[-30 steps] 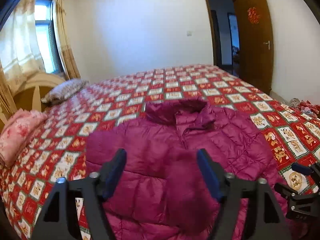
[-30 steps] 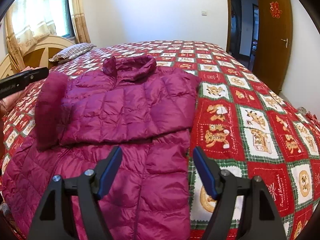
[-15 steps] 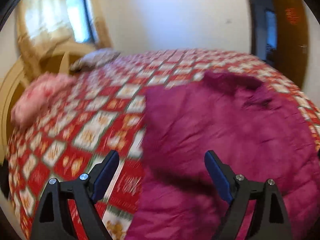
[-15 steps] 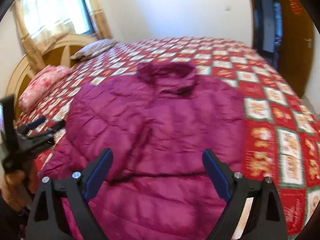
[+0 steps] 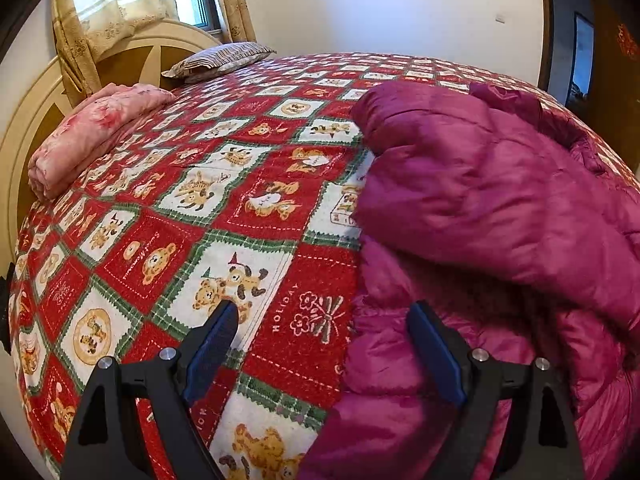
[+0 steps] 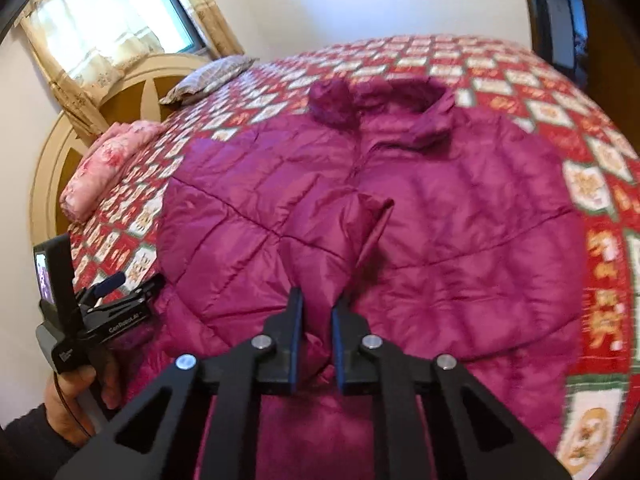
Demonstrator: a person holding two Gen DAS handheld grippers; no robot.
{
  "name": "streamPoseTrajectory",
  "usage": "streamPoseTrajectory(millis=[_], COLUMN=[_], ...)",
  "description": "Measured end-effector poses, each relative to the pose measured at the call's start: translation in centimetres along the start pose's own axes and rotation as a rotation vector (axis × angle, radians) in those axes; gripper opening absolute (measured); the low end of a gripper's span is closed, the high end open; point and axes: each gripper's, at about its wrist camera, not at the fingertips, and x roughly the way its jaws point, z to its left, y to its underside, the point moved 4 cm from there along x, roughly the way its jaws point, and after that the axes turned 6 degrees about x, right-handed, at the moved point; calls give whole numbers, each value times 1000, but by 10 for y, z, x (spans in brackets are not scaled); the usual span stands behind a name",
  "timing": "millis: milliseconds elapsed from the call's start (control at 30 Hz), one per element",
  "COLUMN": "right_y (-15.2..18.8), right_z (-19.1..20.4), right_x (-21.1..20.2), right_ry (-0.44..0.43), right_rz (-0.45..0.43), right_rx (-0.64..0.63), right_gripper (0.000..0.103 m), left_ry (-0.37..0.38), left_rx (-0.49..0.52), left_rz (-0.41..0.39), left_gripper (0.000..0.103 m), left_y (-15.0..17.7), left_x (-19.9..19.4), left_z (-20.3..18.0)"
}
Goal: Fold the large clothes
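A magenta quilted jacket [image 6: 440, 220] lies front up on the bed, collar toward the far side. In the left wrist view the jacket [image 5: 480, 200] fills the right side, with a sleeve folded over its body. My right gripper [image 6: 317, 298] is closing its jaws over the jacket's middle. A bunched fold of fabric is pinched between the pads. My left gripper [image 5: 323, 310] is open and straddles the jacket's left edge. One of its fingers is over the bedspread [image 5: 240, 200], the other over the jacket. Nothing is gripped between them. A hand [image 6: 76, 396] holds the left gripper [image 6: 104, 308] at the bed's near left.
A folded pink blanket [image 5: 92, 132] and a striped pillow [image 5: 220, 58] lie by the arched headboard [image 5: 24, 128] at far left. Bare bedspread stretches left of the jacket. A curtained window [image 6: 120, 20] is behind the headboard, and a dark doorway [image 6: 560, 12] is at the right.
The right jaws went from wide apart to closed on a fold of the jacket. The left gripper swung left and down to the jacket's left edge, still open.
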Motion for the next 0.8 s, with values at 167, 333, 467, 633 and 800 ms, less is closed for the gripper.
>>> streamPoseTrajectory(millis=[167, 333, 467, 633, 800], right_y=[-3, 4, -2, -18, -29], right_z=[-25, -39, -45, -45, -23], right_x=[-8, -2, -13, -39, -22], right_ry=[65, 107, 145, 190, 119], right_rz=[-19, 10, -34, -133, -143], right_rx=[8, 3, 43, 99, 41], right_gripper=[16, 18, 51, 42, 40], left_ry=[19, 35, 85, 126, 59], left_rx=[14, 53, 48, 50, 86], left_rz=[49, 66, 25, -36, -45], left_gripper=[87, 87, 87, 87, 87], left_y=[0, -18, -49, -79, -79], left_x=[-1, -18, -39, -46, -9], left_z=[5, 5, -5, -40, -74])
